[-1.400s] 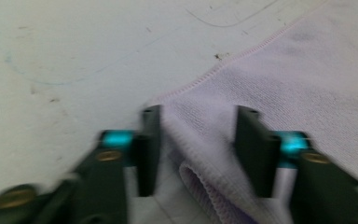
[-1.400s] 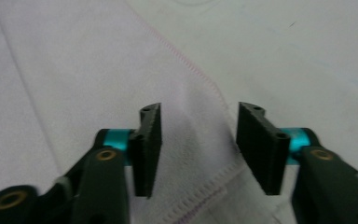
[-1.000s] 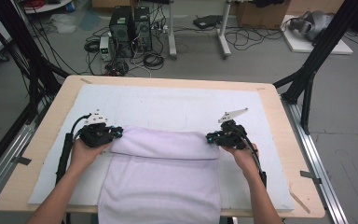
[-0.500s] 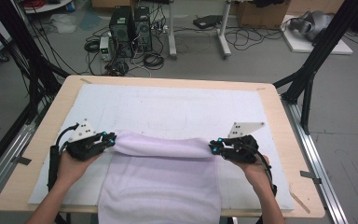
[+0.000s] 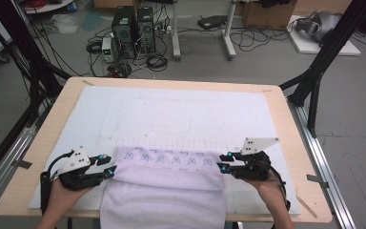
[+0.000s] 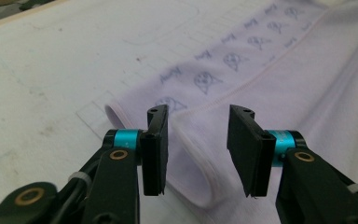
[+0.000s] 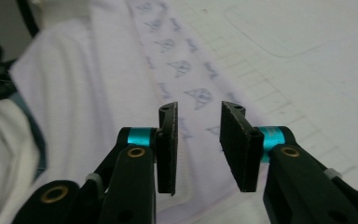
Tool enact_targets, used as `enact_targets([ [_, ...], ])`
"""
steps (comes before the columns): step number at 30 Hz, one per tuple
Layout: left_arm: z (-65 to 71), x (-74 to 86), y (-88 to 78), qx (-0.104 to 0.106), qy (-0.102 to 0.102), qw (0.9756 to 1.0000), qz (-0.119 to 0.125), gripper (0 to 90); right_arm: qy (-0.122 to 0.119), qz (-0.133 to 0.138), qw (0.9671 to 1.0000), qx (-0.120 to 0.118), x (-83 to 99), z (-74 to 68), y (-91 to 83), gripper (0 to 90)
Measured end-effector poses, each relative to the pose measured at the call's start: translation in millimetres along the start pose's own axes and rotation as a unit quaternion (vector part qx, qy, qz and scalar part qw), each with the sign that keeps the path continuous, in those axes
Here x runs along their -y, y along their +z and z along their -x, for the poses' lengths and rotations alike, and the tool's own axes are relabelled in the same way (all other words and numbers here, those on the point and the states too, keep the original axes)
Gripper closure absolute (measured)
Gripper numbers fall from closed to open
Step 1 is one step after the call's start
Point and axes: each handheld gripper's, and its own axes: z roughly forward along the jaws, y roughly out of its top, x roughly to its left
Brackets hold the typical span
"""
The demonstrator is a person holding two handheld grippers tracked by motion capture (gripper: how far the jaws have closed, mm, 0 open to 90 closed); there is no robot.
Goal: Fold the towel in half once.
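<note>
A pale lilac towel (image 5: pixel 167 191) lies folded at the table's near side, a band of printed figures along its far edge, its lower part hanging over the front edge. My left gripper (image 5: pixel 108 169) sits at the fold's left corner, and my right gripper (image 5: pixel 224 162) at the right corner. Both pairs of jaws have just been opening. In the left gripper view the left gripper (image 6: pixel 200 116) stands open over the towel's hemmed corner (image 6: pixel 200 172), pads clear of it. In the right gripper view the right gripper (image 7: pixel 198 109) stands open above the towel (image 7: pixel 98 84), gripping nothing.
A white mat (image 5: pixel 171 109) with faint drawn outlines covers the wooden table (image 5: pixel 295 143). Black frame poles (image 5: pixel 324 62) rise at both sides. Beyond the far edge, computer towers (image 5: pixel 133 24) and cables lie on the floor.
Both grippers drew the towel's folded edge toward the near side of the table, then opened and let the corners go. The printed band now lies flat on top.
</note>
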Motion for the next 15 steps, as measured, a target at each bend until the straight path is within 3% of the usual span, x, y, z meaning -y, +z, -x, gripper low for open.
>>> enact_targets([
  [3,-11.1,-8.0,9.2,-0.009,-0.006,0.9999,0.001,57.6,0.013,-0.018,0.9996,0.016,-2.6,15.2,12.1,61.0],
  [8,-31.6,-9.2,36.2,-0.03,-0.023,0.9986,-0.039,51.9,0.029,-0.056,0.9974,0.035,-1.6,33.6,33.5,52.0],
  [10,-40.8,-6.2,47.3,-0.036,-0.043,0.997,-0.054,46.5,0.041,-0.073,0.9954,0.047,1.1,40.3,40.2,48.2],
  [12,-50.4,-1.4,58.3,-0.036,-0.076,0.9943,-0.065,39.2,0.052,-0.083,0.9937,0.053,3.6,46.9,45.2,44.4],
  [15,-59.5,5.7,70.6,-0.031,-0.095,0.991,-0.089,38.2,0.067,-0.1,0.9913,0.053,8.3,56.2,53.5,43.1],
])
